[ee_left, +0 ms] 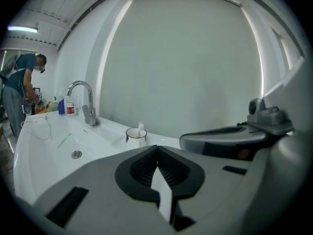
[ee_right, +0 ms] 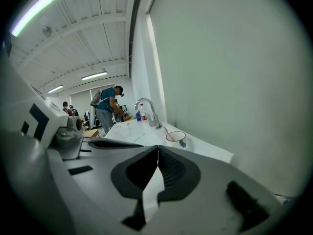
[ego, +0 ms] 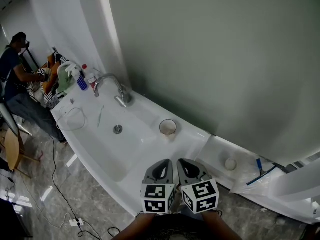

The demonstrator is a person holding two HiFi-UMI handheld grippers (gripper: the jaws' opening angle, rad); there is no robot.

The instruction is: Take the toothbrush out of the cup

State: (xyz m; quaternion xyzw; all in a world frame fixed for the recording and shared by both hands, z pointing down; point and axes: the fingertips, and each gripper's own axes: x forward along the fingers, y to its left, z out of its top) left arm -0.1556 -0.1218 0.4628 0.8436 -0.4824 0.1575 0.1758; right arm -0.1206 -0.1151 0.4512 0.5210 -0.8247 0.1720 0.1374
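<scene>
A white cup [ego: 167, 128] stands on the white counter [ego: 200, 139] to the right of the basin. In the left gripper view a pale toothbrush [ee_left: 141, 129] sticks up out of the cup [ee_left: 136, 135]. The right gripper view shows the cup [ee_right: 176, 137] ahead and slightly right of the jaws. Both grippers hover side by side at the counter's near edge, short of the cup. My left gripper [ego: 161, 166] [ee_left: 157, 149] is shut with nothing in it. My right gripper [ego: 186, 165] [ee_right: 158, 149] is shut and empty too.
A chrome faucet [ego: 114, 88] stands behind the basin, whose drain [ego: 118, 129] is left of the cup. Bottles [ego: 83, 80] and a looped cable [ego: 75, 117] lie at the counter's far left. A person [ego: 15, 76] works there. A blue-handled tool [ego: 260, 170] lies at right.
</scene>
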